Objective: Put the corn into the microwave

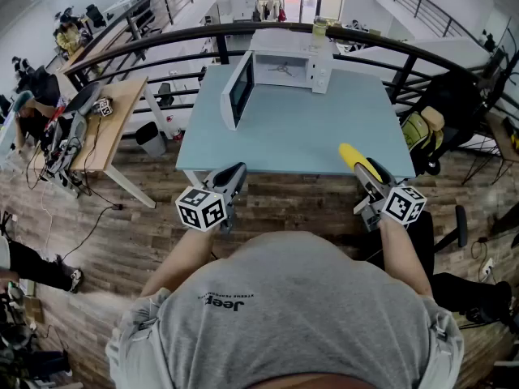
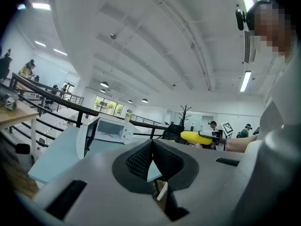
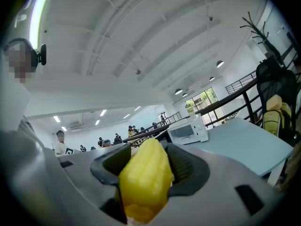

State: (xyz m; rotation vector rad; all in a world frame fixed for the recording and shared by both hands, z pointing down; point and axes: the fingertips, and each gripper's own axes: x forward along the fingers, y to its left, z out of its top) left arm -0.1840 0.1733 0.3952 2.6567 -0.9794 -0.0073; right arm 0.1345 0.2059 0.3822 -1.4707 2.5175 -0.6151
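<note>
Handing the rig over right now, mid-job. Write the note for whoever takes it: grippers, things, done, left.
The left gripper is empty, jaws together, at the table near edge.
The right gripper is shut on the corn, above the table's near right edge.
The microwave stands at the table's far side, its door swung open.
Done: corn in grip, door open.
Left to do: carry the corn into the microwave and release it.
</note>
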